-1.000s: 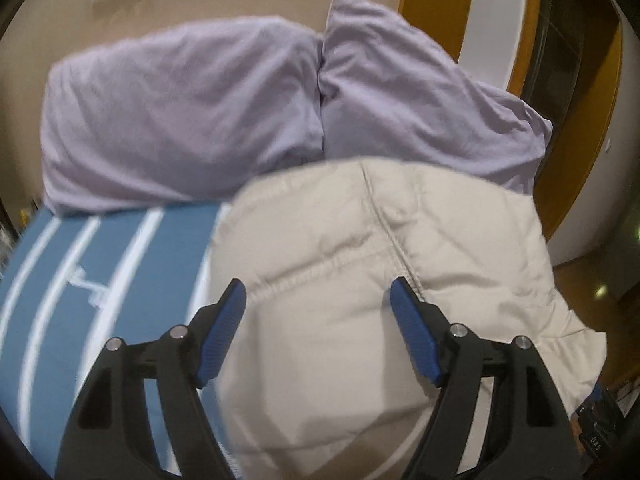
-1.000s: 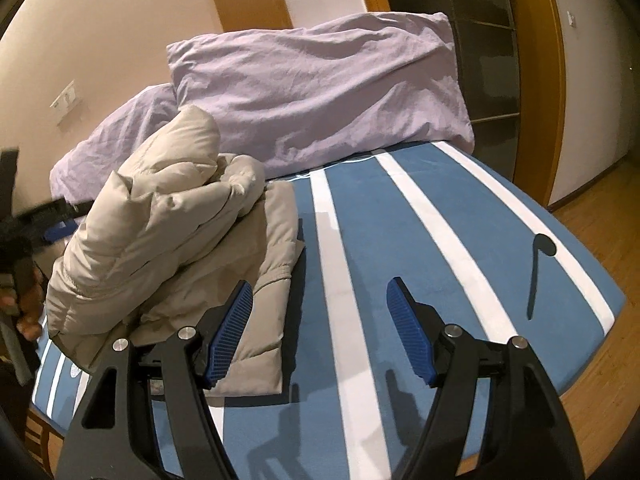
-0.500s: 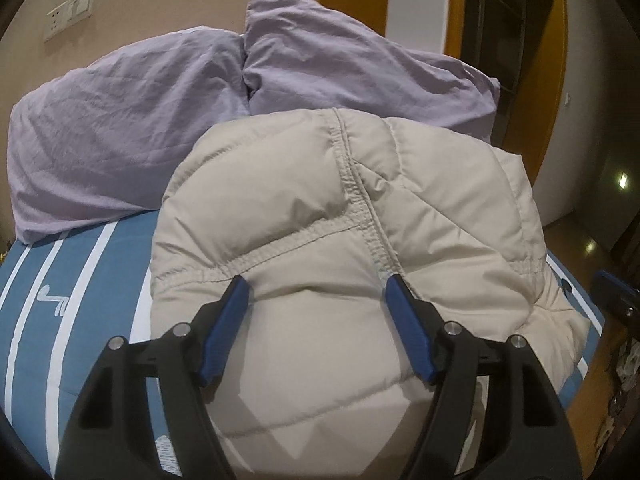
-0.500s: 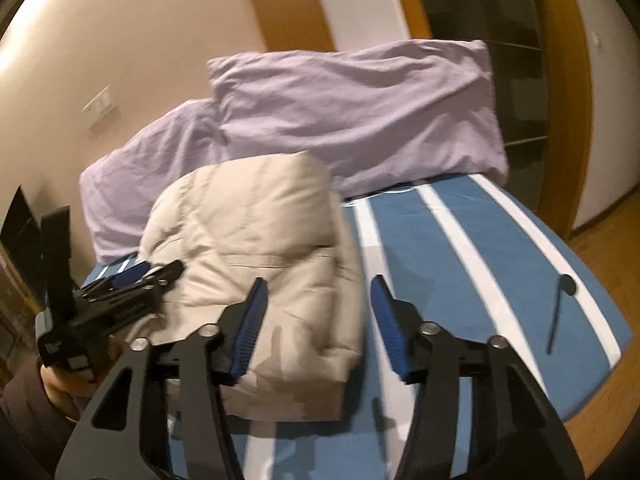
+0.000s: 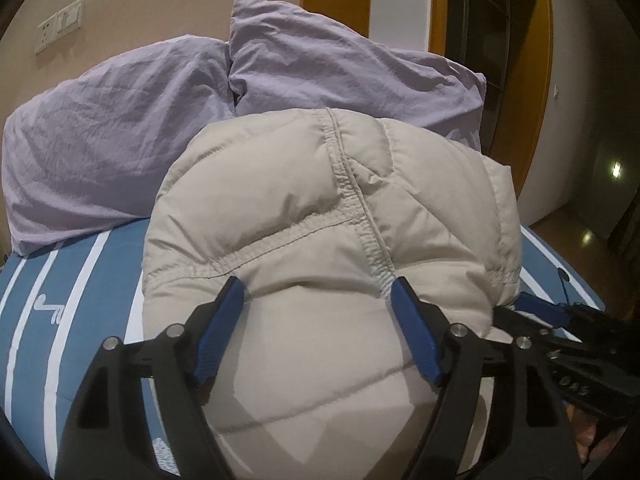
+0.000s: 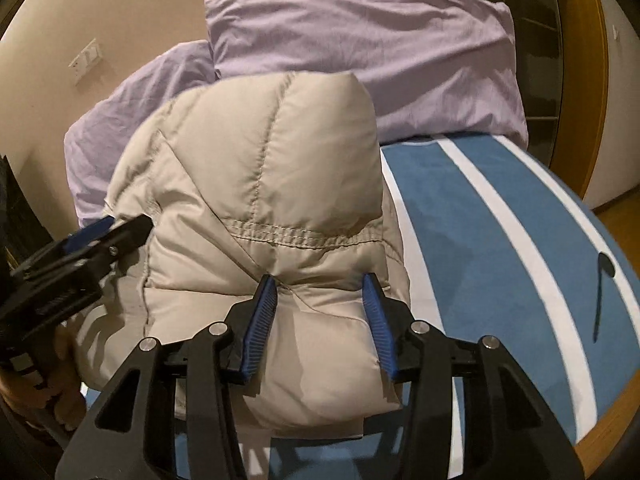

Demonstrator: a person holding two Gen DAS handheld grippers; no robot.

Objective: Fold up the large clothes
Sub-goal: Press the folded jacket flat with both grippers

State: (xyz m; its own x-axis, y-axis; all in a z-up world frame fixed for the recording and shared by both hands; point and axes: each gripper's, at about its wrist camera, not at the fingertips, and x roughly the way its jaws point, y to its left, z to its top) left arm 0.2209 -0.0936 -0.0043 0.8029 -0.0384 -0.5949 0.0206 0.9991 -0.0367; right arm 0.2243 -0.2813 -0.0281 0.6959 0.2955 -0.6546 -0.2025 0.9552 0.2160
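From the left wrist, the beige puffer jacket (image 5: pixel 320 240) lies bundled on the blue striped bed (image 5: pixel 72 280), just in front of two lilac pillows (image 5: pixel 120 132). The left tool (image 5: pixel 316 320) straddles a swollen quilted panel below a stitched seam. Its jaws have just been opening a little, and its blue pads stand beside the bulge with fabric between them; whether they press on it is hard to tell here, but they look released, not clamped. The right tool (image 5: pixel 532 304) shows at the jacket's right edge.

From the right wrist, the jacket (image 6: pixel 260 184) rises as a rounded heap whose far side rests against the pillows (image 6: pixel 400 60). The right tool (image 6: pixel 320 320) has a thick fold of the near edge between its pads, under the double-stitched seam. Its jaws have just been closing, and the padding bulges out beyond the pads, so it reads as clenched on the jacket. The left tool (image 6: pixel 100 236), with a hand (image 6: pixel 52 380) behind it, sits at the heap's left flank.

The jacket should be light, soft and springy, with a smooth shell that may slide. Puffed panels squash and escape; the stitched seams and hems, where filling is thin, are the better places to grip before flattening each fold.
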